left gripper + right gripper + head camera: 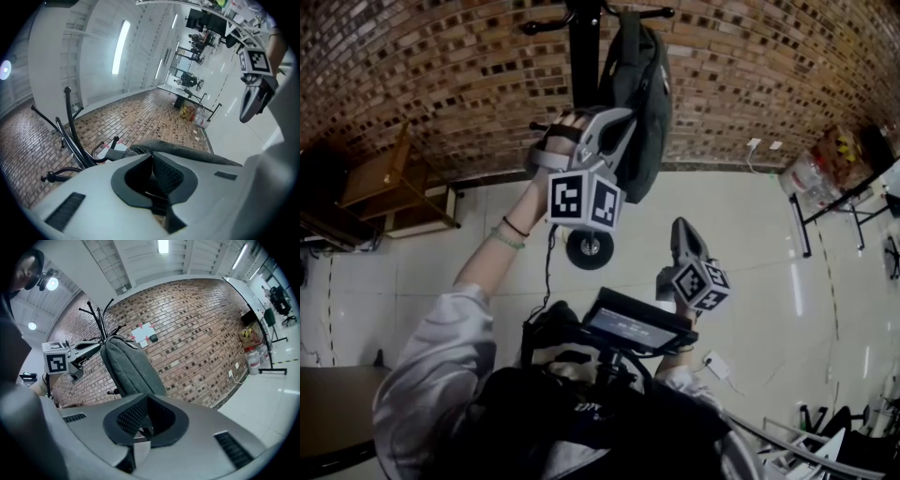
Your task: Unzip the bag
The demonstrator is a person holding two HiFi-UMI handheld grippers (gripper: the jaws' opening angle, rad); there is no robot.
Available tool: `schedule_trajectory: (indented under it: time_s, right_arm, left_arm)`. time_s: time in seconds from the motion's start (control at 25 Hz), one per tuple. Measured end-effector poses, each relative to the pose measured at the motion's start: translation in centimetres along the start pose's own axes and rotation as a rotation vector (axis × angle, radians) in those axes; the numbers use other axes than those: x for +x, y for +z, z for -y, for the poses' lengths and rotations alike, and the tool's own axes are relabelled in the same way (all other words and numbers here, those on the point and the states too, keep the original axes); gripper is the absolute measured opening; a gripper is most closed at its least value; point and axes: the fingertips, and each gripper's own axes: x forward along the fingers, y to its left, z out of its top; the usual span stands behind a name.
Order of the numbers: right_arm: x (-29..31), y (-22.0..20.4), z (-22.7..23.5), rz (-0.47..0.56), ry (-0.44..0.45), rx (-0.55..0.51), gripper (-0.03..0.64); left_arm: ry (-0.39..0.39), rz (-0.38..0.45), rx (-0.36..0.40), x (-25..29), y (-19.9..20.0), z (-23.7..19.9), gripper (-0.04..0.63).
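The bag [639, 103] hangs on a coat rack [584, 47] by the brick wall, so its long side runs up and down, with the top at the hook. My left claw [619, 122] is up beside the bag's top, I think to reach the zip. It is squeezed closed on nothing. My right claw [680, 230] waits lower, well apart, also closed and empty.

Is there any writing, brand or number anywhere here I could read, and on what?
None can be read for sure.
White cube with black square markers: patterns, not letters.
Black flat screen: print too blurred.
Black gear below the screen: white mark too blurred.
White and pink sheets on the red brick wall: too small.
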Motion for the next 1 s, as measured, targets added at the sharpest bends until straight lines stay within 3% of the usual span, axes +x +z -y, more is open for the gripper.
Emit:
schedule_trajectory:
  time_s: [1.0]
  right_arm:
    - [-1.2,-0.9,-0.7,-0.022,0.014,-0.013,-0.009]
  left_arm:
    - [-0.086,-0.050,-0.001,-1.7,-1.6,4.6,0.017]
